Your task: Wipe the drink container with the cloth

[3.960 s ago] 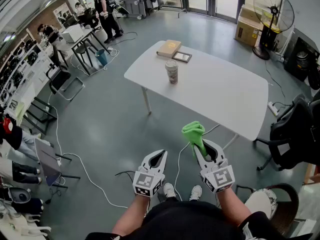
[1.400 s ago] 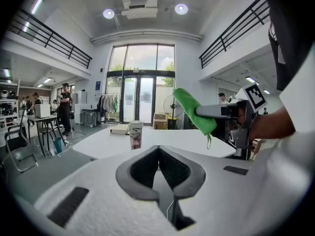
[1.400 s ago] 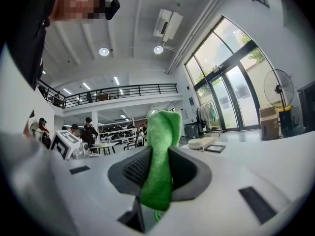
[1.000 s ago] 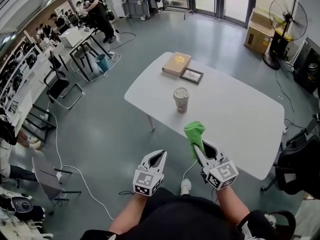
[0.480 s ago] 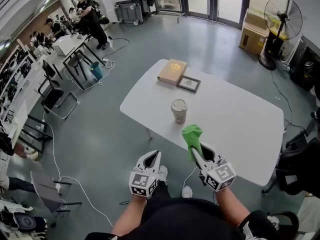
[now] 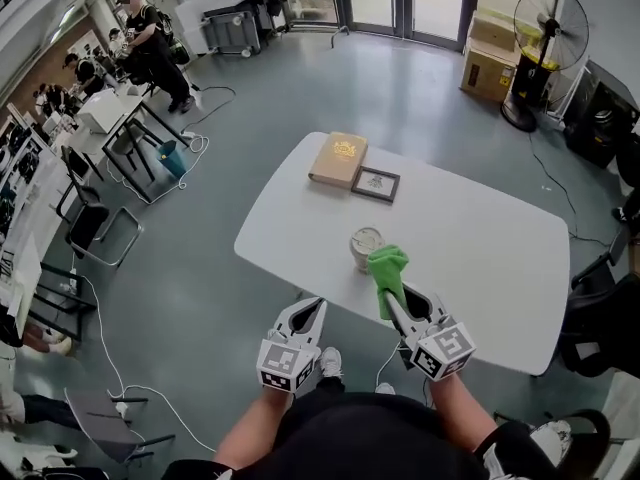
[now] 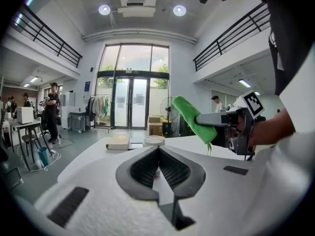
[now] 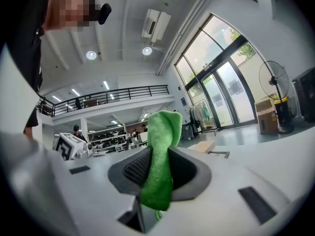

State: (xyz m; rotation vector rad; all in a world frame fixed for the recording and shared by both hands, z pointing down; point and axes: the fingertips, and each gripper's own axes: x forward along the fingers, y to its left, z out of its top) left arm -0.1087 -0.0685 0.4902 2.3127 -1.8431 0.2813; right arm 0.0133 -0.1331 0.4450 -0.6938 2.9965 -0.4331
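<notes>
Green cloth (image 6: 387,266), soft and bunched upright, is clamped in the right tongs (image 6: 394,298). In the right gripper view the cloth fills the gap between the dark ribbed pads, and its folded top rises above them. The left tongs (image 6: 313,310) are held beside the right ones, with the jaw tips drawn together and nothing between them.

Both pairs of tongs are white, and each carries a cube of black-and-white square markers. A person's bare forearms hold them out at the near edge of a large white rounded worktop (image 6: 480,258).

The drink container, a pale paper cup with a white lid (image 6: 364,247), stands upright on the worktop near that edge, just beyond the tongs. In the head view the cloth overlaps the cup's right side, and it cannot be told whether the two touch. In the left gripper view the cup's lid shows just above the closed jaw tips, with the cloth higher and off to the right.

Farther along the worktop lies a tan hardback book (image 6: 338,158). Just beside it a small dark picture frame (image 6: 376,183) lies flat. Grey floor surrounds the worktop, and a standing fan (image 6: 548,16) and a cardboard box (image 6: 487,38) sit near glass doors at the far end of the room
</notes>
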